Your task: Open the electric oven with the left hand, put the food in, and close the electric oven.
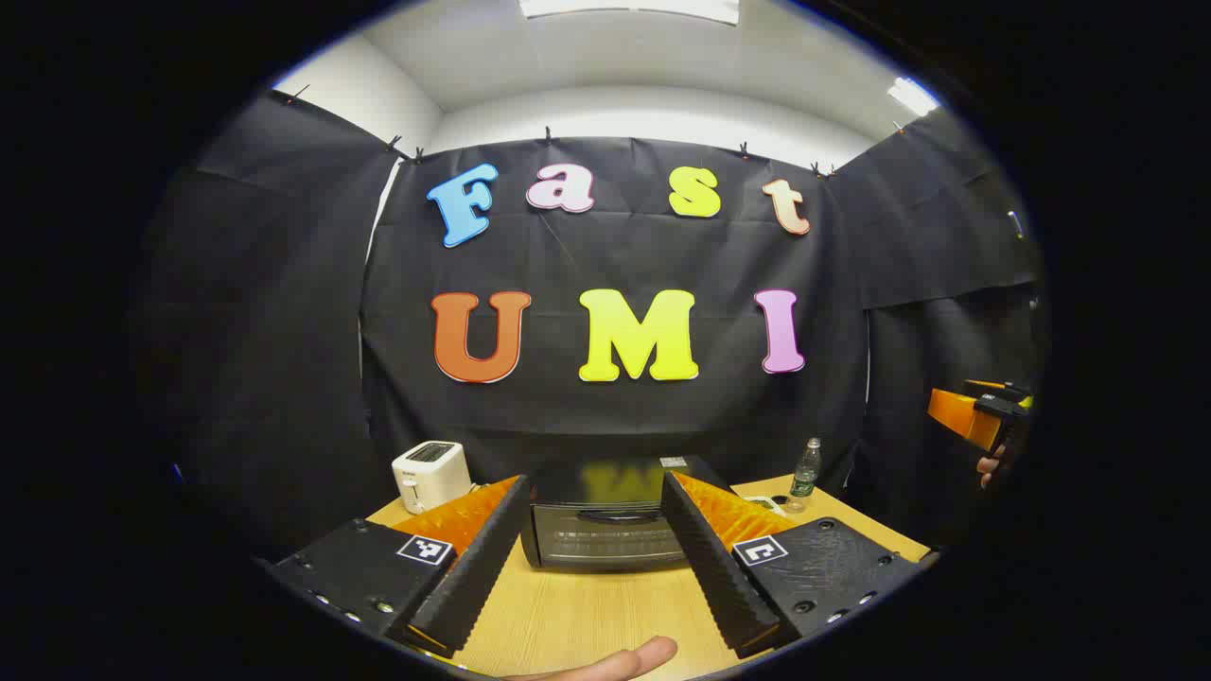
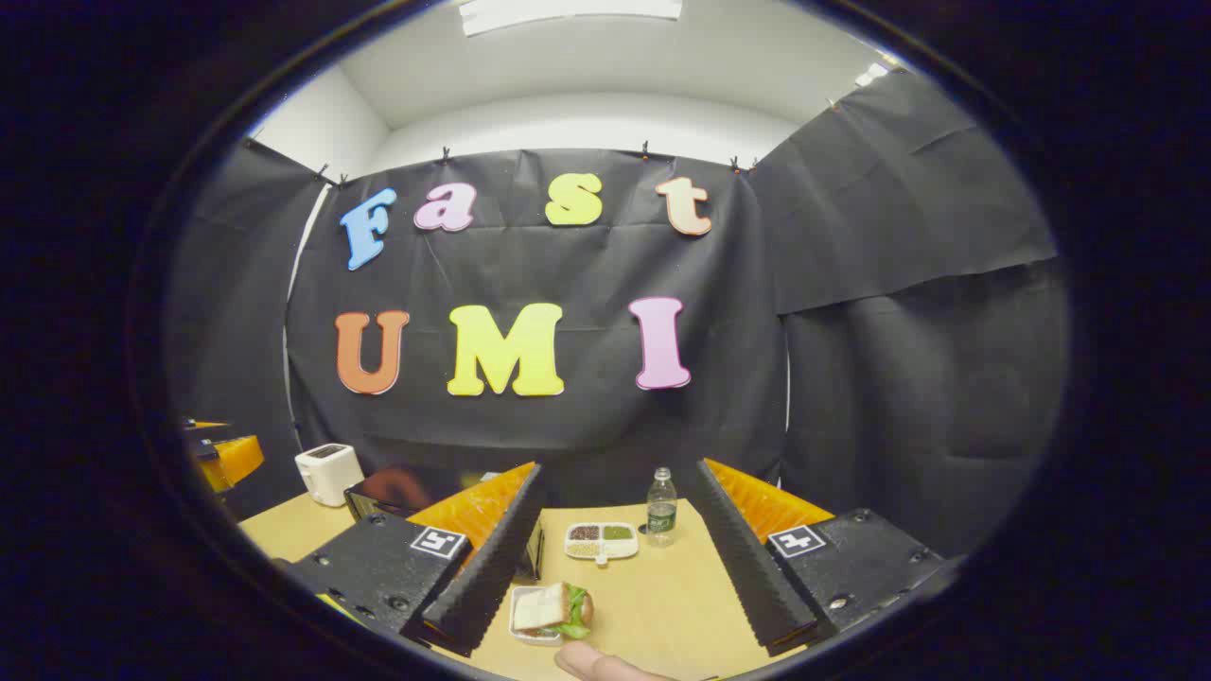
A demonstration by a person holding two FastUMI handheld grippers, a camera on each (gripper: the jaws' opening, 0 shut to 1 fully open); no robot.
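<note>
so we hold both the left gripper (image 1: 591, 558) and right gripper (image 2: 615, 567) spread wide, empty. oven (image 1: 605, 525) sits closed ahead on the table (image 1: 587, 615); sandwich (image 2: 558, 610) waits low. we risk missing the handle and shoving the oven back.

The left gripper (image 1: 591, 558) is held level, pointing forward, its fingers (image 1: 464, 577) spread wide with nothing between them. A fingertip (image 1: 643, 654) of the holding hand pokes in below the gap. The right gripper (image 2: 620, 567) is likewise level and wide apart, gripping nothing, with a fingertip (image 2: 587, 659) just below its gap. In the left gripper view the right gripper's body and hand (image 1: 991, 465) show far off beyond the right-side finger.
</note>
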